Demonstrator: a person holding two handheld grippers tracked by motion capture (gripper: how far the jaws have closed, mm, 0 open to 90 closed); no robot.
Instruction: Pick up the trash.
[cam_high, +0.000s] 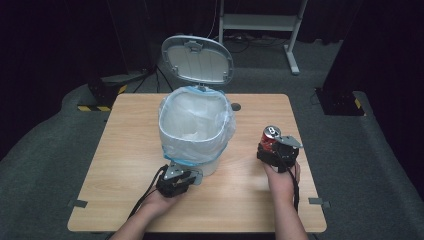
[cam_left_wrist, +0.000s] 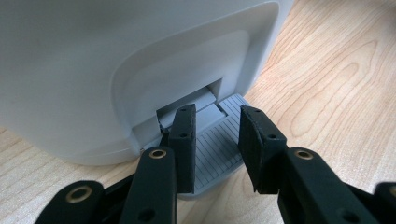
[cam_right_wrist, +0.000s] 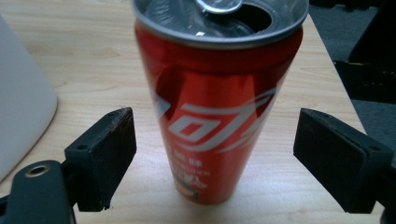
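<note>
Thin-walled red aluminium drink can, opened, stands at the frame's centre on the wooden desk, between the spread right claw, untouched. Likely light, slick, easily dented: take it mid-body, gently. Left claw, parted, rests on the white bin's grey pedal.

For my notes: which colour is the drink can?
Red with white lettering; the can shows best in the right gripper view.

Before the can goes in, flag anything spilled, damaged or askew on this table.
Nothing stands out. The red can stands upright and undented on the table, already opened, with no liquid around it. The bin sits square, lid up, its liner folded over the rim. The left hand-held gripper rests on the pedal.
</note>
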